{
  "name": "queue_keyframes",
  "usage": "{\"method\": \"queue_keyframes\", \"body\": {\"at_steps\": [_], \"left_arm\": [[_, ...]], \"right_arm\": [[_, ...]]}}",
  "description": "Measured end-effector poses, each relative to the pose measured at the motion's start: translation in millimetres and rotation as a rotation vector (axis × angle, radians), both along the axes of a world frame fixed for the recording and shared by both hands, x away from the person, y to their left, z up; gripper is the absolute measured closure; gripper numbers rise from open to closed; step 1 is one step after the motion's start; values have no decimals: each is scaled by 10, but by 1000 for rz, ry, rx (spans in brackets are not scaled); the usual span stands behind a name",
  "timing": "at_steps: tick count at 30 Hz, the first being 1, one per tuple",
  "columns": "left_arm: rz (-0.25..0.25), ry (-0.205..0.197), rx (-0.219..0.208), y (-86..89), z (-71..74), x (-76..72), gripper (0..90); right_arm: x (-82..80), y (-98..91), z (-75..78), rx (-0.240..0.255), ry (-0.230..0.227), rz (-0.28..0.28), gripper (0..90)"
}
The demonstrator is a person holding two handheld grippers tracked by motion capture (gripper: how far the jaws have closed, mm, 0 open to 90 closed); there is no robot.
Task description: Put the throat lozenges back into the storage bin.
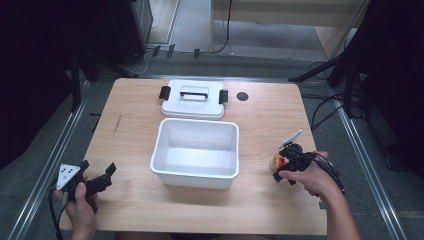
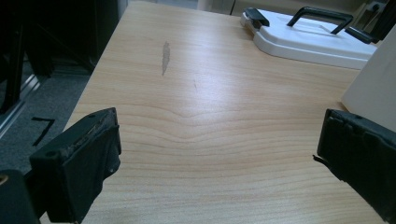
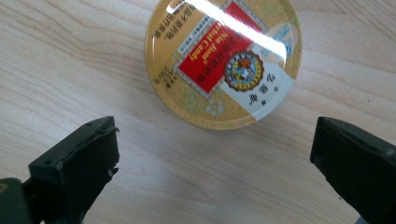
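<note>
The right claw [image 3: 212, 154] hangs over a round tin [image 3: 223, 60] with a gold rim and a red and white label. Its two jaws are spread wide and they hold nothing. In the right gripper view the tin lies just ahead of the jaws, between their two lines but not yet between the tips, so I judge that the coming move is a short push forward and down before closing. The tin is round and flat, so it has no long axis; any direction of the grip across its edge should serve. It lies with its label side up on the table [image 1: 260, 200], near the right edge, well apart from the white box [image 1: 196, 152].

The left claw [image 1: 95, 177] is far from the tin, at the front left part of the table. Its jaws are also spread and hold nothing. The right hand [image 1: 312, 177] is clearly the nearer one.

The table is of pale wood, with a small grey scratch [image 2: 165, 58] on its left side. The white box stands open and bare inside in the middle, and its lid [image 1: 193, 99], with a black handle and black clips, lies just behind it. Around the table the room is dark, with a grey floor and cables.
</note>
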State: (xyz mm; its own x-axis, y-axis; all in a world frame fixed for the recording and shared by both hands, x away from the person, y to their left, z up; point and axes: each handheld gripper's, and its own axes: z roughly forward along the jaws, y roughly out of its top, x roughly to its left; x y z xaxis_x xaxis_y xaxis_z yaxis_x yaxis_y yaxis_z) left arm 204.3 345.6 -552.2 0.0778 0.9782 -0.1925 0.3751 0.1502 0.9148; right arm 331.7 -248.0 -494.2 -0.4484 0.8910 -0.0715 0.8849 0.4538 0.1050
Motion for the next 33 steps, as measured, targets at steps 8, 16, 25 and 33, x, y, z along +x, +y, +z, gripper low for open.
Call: {"method": "queue_keyframes", "body": {"at_steps": [8, 16, 25, 33], "left_arm": [[-1, 1, 2, 0, 0, 0, 3], [-2, 3, 2, -1, 1, 1, 3], [-2, 4, 3, -1, 1, 2, 3], [-1, 6, 2, -1, 1, 4, 3]], "right_arm": [[113, 73, -11, -5, 9, -30, 49], [236, 108, -47, -18, 4, -71, 72], [313, 137, -105, -11, 19, -107, 103], [335, 163, -86, -4, 14, -127, 202]]}}
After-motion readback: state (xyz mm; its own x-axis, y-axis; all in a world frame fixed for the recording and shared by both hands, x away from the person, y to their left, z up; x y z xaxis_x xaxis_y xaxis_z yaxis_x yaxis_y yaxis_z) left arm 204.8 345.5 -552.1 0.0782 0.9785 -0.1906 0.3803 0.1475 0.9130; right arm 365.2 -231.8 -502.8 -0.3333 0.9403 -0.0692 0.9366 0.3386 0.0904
